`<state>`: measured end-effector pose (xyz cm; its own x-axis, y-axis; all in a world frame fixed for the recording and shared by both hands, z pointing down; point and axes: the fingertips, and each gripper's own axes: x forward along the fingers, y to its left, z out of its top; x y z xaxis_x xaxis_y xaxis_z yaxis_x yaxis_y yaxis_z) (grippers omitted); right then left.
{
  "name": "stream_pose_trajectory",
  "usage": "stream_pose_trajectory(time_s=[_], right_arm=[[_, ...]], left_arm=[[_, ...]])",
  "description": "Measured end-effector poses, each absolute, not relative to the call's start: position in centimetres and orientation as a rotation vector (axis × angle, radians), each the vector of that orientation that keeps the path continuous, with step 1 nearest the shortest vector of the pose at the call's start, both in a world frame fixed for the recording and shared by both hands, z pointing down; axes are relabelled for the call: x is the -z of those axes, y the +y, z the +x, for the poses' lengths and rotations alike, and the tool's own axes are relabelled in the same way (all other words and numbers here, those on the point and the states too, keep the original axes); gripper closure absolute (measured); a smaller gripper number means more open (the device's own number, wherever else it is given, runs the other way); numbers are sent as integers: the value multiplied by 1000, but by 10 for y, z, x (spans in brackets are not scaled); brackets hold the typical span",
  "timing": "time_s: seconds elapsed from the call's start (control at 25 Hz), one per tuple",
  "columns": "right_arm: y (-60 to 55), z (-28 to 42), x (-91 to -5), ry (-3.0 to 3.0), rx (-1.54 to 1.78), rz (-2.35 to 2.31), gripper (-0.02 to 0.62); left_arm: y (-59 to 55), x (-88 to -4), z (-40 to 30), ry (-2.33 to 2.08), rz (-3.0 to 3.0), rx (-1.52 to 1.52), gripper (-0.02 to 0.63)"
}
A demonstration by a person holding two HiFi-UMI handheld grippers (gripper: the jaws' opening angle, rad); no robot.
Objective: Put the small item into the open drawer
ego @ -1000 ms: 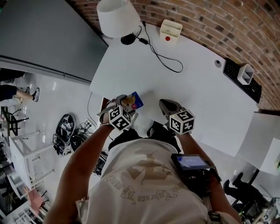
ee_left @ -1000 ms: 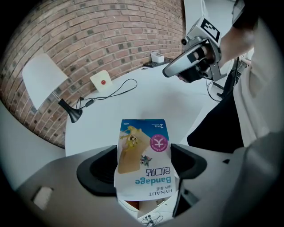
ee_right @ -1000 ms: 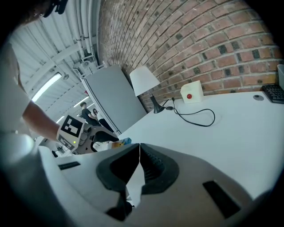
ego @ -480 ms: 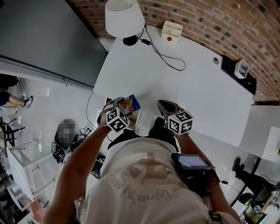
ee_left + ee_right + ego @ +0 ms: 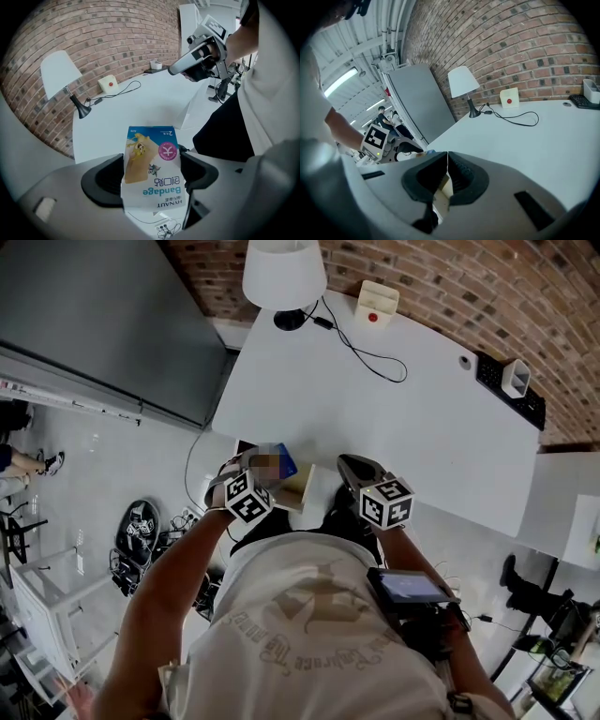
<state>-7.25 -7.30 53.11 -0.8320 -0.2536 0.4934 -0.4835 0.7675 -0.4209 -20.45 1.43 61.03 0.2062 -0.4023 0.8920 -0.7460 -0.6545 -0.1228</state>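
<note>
A small bandage packet (image 5: 152, 168), blue and white with a cartoon print, is clamped between the jaws of my left gripper (image 5: 152, 165). In the head view the left gripper (image 5: 258, 470) holds the packet (image 5: 286, 465) at the white desk's (image 5: 375, 409) near edge, just above the open drawer (image 5: 298, 487), whose wooden inside shows below the desktop. My right gripper (image 5: 347, 465) hovers to the right of the drawer, jaws shut with nothing between them. The right gripper view shows its tips (image 5: 447, 157) touching, with the drawer's wooden inside (image 5: 440, 193) below them.
A white-shaded lamp (image 5: 284, 273), a cream box with a red button (image 5: 378, 304) and a black cable (image 5: 366, 348) sit at the desk's far side. A keyboard (image 5: 511, 395) lies at the right end. A grey cabinet (image 5: 94, 324) stands left; cables lie on the floor (image 5: 141, 531).
More of the drawer's wooden inside shows under the desk edge than a second ago. The left gripper has kept hold of the packet and stayed at the desk's near edge.
</note>
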Motion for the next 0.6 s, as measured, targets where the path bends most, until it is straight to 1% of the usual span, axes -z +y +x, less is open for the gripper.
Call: stream_pose_trajectory(time_s=[0.6], right_arm=[[-7, -101, -538, -2511, -789, 742, 589]], left_arm=[[72, -633, -248, -937, 2236, -1461, 222]])
